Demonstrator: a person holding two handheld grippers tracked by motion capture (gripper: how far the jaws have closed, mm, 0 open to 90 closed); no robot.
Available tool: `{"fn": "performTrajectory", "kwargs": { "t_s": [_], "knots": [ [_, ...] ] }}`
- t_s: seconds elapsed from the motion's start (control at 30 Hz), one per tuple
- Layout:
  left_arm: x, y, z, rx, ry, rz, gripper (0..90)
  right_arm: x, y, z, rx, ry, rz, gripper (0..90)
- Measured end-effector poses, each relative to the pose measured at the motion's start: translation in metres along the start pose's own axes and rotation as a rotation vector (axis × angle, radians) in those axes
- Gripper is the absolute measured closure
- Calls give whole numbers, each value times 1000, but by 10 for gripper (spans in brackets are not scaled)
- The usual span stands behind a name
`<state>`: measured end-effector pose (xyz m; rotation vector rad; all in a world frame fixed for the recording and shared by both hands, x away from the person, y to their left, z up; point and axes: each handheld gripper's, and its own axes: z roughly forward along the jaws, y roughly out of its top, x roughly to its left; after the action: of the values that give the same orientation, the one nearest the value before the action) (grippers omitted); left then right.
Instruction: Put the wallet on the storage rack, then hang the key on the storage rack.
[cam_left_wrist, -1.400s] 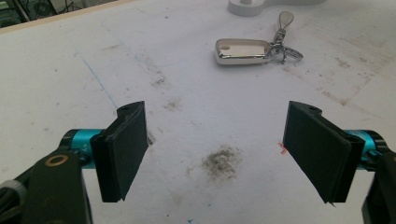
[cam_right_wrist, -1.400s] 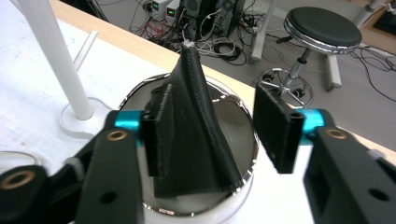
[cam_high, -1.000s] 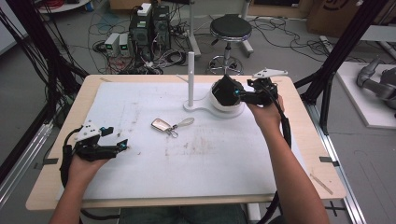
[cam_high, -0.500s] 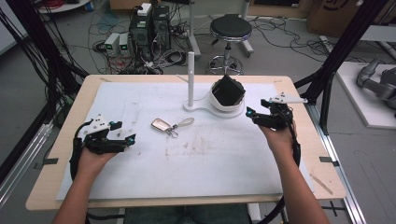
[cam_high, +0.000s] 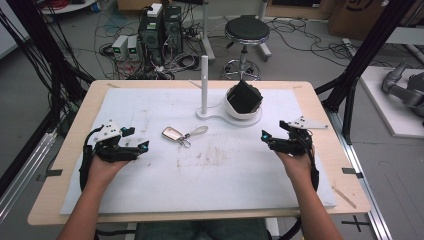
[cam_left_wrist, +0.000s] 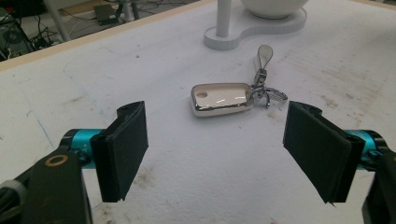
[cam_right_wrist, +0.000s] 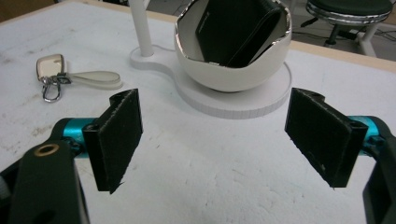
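A cream key fob (cam_high: 172, 134) with a ring and a pale strap lies flat left of the table's middle. A white bowl (cam_high: 243, 111) sits on a white base beside an upright post (cam_high: 204, 82). A black boxy object (cam_high: 245, 96) rests tilted inside it. My left gripper (cam_high: 139, 138) is open at the left and empty, and the key fob (cam_left_wrist: 220, 99) lies ahead of my left gripper (cam_left_wrist: 215, 154). My right gripper (cam_high: 272, 131) hovers right of the bowl. Its jaws have just been opening, and nothing is between them. The bowl (cam_right_wrist: 233, 74) and black object (cam_right_wrist: 236, 28) lie ahead of my right gripper (cam_right_wrist: 217, 140).
A white mat (cam_high: 225, 180) covers most of the wooden table (cam_high: 75, 130). The key fob (cam_right_wrist: 50, 66) lies left of the post's base (cam_right_wrist: 154, 58). Black frame legs stand at both sides. A stool (cam_high: 246, 30) and computer boxes (cam_high: 160, 25) are behind the table.
My right gripper has left the black object in the bowl, drawn back toward the person, come down and opened wider. My left gripper has shifted slightly right.
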<state>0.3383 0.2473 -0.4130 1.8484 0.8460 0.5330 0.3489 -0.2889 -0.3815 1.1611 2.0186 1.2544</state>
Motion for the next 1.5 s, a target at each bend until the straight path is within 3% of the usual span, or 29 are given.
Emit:
{"fn": "performTrajectory", "kwargs": {
  "t_s": [0.33, 0.93, 1.17, 1.23, 1.5],
  "knots": [
    [-1, 0, 5, 11, -7, 7, 221, 0, -5, 8, 28, 9, -20, 193],
    [-16, 9, 20, 19, -44, 12, 221, 5, -6, 15, 58, -5, -62, 193],
    [-27, 18, 43, 21, -47, 10, 221, 4, -6, 21, 59, -1, -66, 194],
    [-31, 20, 52, 53, -44, 20, 221, 4, -6, 22, 58, -1, -65, 194],
    [-36, 33, 82, 102, -58, 30, 221, 1, -7, 20, 57, -9, -55, 194]
  ]
}}
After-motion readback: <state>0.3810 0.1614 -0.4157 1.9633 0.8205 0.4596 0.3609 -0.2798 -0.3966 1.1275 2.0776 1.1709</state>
